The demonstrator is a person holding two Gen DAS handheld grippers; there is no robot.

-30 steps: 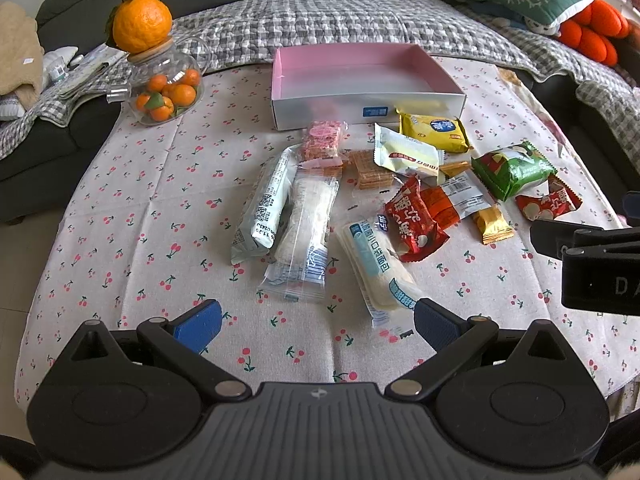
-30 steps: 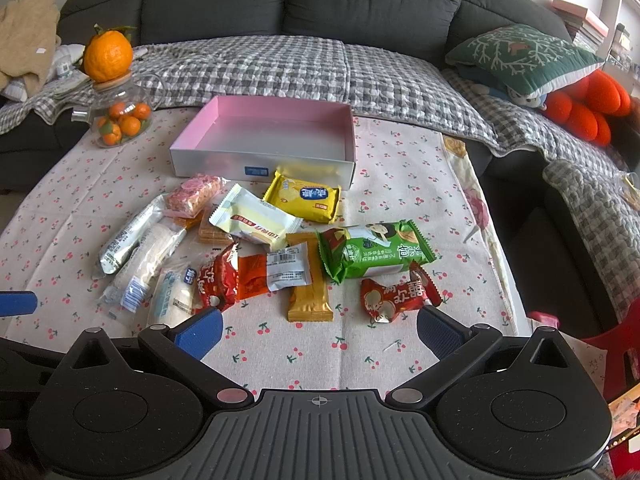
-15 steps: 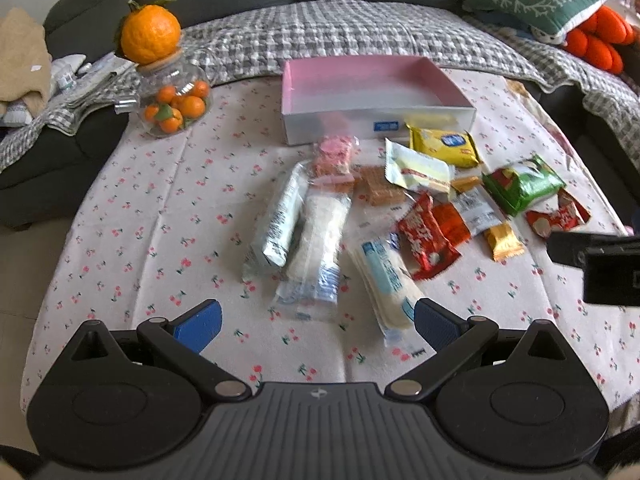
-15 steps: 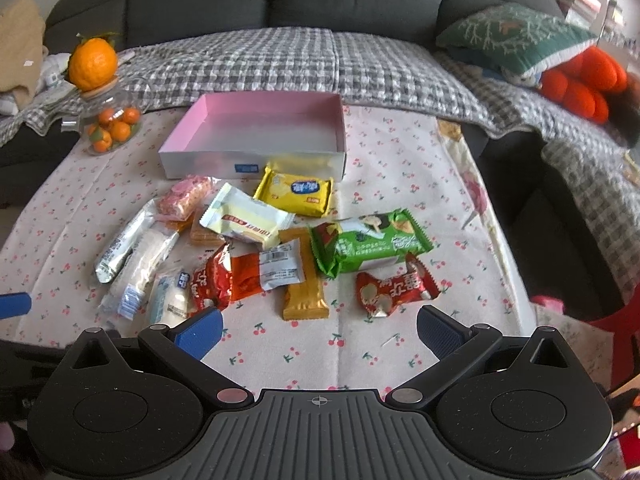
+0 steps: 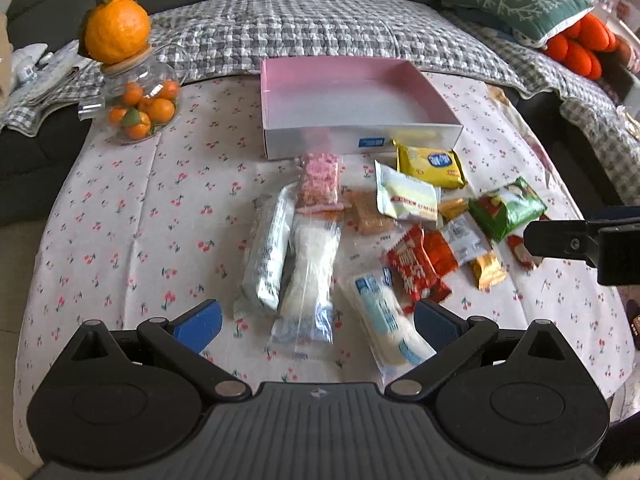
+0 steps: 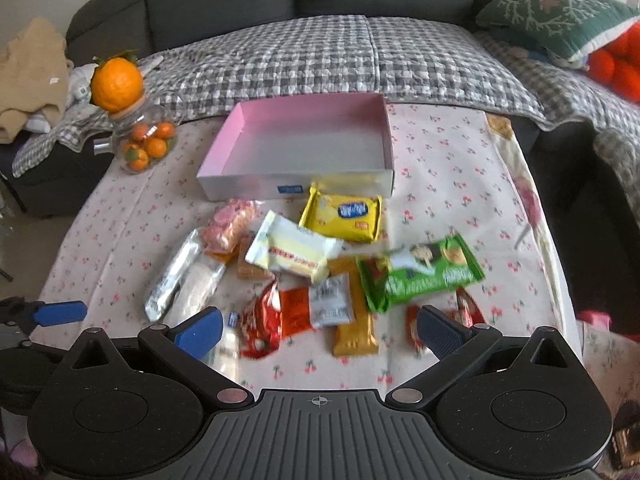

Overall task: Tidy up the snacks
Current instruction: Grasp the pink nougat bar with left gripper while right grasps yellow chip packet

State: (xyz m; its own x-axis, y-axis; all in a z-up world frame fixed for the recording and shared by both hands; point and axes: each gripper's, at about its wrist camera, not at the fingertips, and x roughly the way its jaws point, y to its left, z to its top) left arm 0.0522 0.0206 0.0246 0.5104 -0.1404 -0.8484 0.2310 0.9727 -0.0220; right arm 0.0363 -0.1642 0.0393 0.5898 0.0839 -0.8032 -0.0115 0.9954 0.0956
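Several snack packets lie in a loose pile on the cherry-print tablecloth in front of an empty pink-lined box. Among them are a yellow packet, a green packet, a red packet, a clear bag of white snacks and a pink snack bag. My left gripper is open and empty above the clear bag and a white-blue packet. My right gripper is open and empty above the red and gold packets.
A glass jar of small oranges with a big orange on its lid stands at the table's back left. A grey sofa with a checked blanket and a green cushion lies behind. The table's right edge drops off.
Both grippers have moved forward and lower toward the pile; the snacks now appear larger and closer. Nothing was taken hold of and both stay open.
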